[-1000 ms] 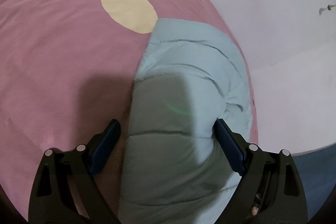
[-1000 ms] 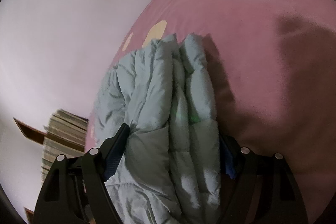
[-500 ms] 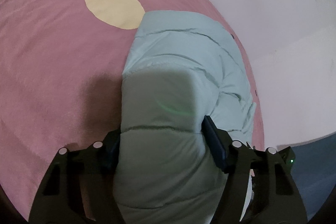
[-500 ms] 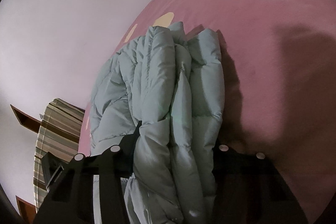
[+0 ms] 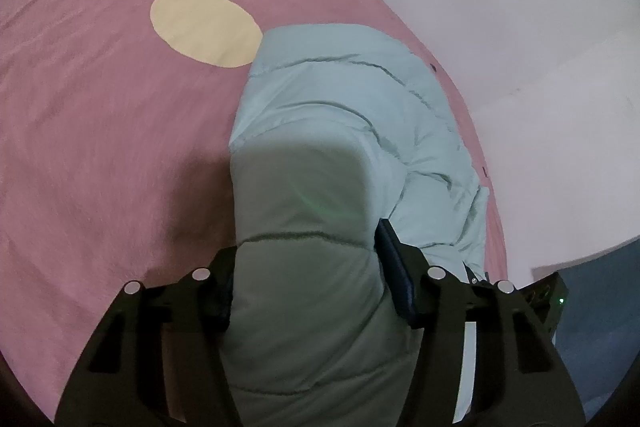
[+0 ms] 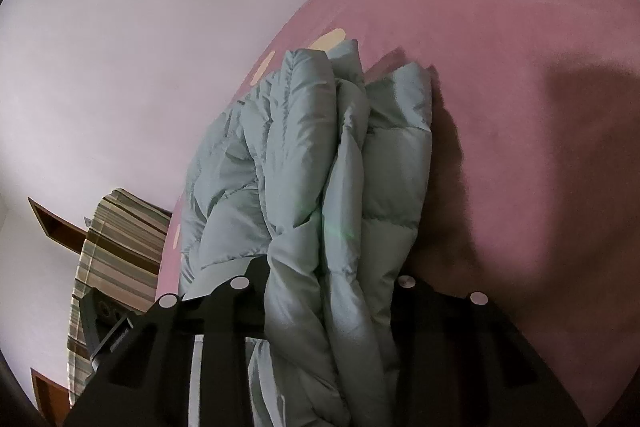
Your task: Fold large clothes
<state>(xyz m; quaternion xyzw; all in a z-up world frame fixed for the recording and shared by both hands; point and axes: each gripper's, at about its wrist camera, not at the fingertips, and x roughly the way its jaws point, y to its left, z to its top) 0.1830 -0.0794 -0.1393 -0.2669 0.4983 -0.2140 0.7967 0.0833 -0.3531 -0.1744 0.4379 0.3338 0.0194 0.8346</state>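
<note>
- Left wrist view: the left gripper [image 5: 306,267] has just been closing, and its pads now squeeze a thick fold of the pale blue puffer jacket [image 5: 352,115] between them.
- Right wrist view: the right gripper [image 6: 332,291] has likewise been narrowing and pinches several bunched layers of the jacket.
- Ahead of both, the jacket lies on the pink spotted bedsheet [image 5: 100,107].
- Risk: slick, springy padding could slip free during lifting, or only some layers come along, spoiling the fold.
</note>
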